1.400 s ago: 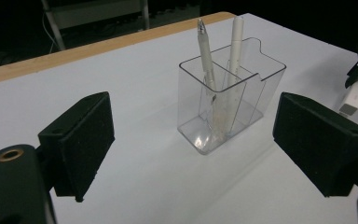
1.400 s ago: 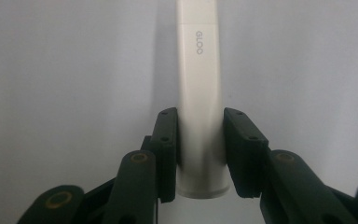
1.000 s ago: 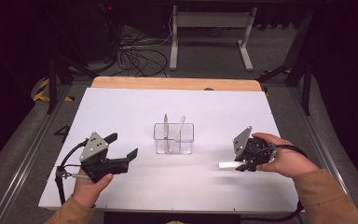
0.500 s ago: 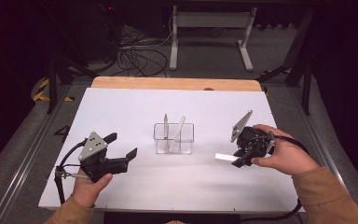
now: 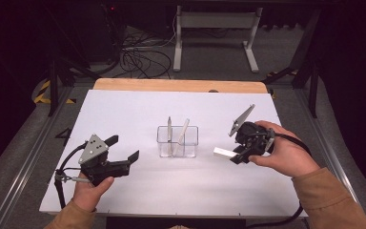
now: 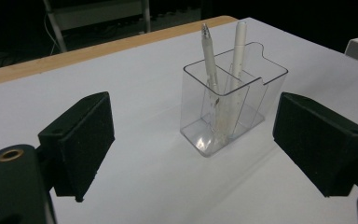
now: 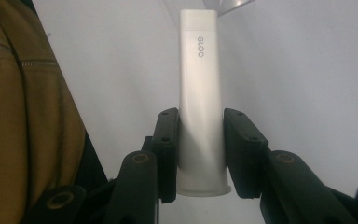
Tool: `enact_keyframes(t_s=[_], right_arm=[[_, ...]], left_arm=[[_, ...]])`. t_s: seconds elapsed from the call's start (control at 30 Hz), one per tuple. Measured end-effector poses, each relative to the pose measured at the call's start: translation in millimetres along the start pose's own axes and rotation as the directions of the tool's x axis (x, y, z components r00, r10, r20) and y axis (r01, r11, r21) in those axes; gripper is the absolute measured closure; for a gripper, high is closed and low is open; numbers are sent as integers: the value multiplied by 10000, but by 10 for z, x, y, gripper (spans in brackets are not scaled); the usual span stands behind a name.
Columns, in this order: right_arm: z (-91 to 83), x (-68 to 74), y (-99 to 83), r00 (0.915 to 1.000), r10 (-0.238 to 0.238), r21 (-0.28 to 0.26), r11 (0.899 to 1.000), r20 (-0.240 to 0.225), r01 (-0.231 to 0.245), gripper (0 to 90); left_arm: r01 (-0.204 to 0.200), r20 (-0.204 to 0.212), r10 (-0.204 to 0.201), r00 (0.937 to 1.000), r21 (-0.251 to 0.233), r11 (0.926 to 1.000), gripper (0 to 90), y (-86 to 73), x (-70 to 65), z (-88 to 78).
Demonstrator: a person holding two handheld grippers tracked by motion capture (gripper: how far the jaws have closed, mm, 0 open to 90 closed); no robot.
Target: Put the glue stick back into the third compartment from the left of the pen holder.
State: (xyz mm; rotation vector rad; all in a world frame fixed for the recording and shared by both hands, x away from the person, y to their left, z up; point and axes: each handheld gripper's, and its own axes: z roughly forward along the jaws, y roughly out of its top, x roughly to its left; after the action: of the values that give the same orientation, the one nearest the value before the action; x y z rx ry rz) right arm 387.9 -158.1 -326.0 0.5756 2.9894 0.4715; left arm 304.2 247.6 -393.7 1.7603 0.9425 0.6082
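surface: white table (image 5: 138,200); wooden far edge | room: dark, perhaps cables | left gripper (image 5: 123,151) spread | right gripper (image 7: 200,140) pinching white stick (image 7: 199,93)

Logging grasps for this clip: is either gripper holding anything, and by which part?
The right gripper holds a white glue stick near its flared base, jaws on opposite sides. The left gripper is open, holding nothing.
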Motion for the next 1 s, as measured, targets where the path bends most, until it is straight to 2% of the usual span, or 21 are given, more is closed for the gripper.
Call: enact_keyframes(t_s=[0.13,0.23,0.43,0.63,0.7,0.77,1.0], right_arm=[[-18,18,50,9996,248,-68,9997,131,-248,677],[-21,12,90,9979,603,0,9982,223,-603,678],[-23,1,177,9894,1451,-219,9892,-20,-1451,677],[-19,-29,284,9719,2344,-415,9711,-225,-2352,677],[-9,-41,310,9560,2881,-515,9554,-547,-2909,677],[4,-47,348,9467,3149,-534,9464,-675,-3186,677],[59,-55,504,9320,3585,-311,9323,-536,-3604,677]], left_arm=[[48,5,-48,10000,-28,10000,133,0,-2,-2],[16,-14,-16,10000,-39,10000,133,1,0,-2],[-35,-42,35,10000,-30,10000,133,1,4,-6],[-35,-53,34,10000,-40,10000,133,1,7,-12],[-41,-48,41,10000,-53,10000,133,2,7,-14],[-5,-46,5,10000,-60,10000,133,2,7,-15],[11,-35,-11,10000,-76,10000,133,5,10,-22]])
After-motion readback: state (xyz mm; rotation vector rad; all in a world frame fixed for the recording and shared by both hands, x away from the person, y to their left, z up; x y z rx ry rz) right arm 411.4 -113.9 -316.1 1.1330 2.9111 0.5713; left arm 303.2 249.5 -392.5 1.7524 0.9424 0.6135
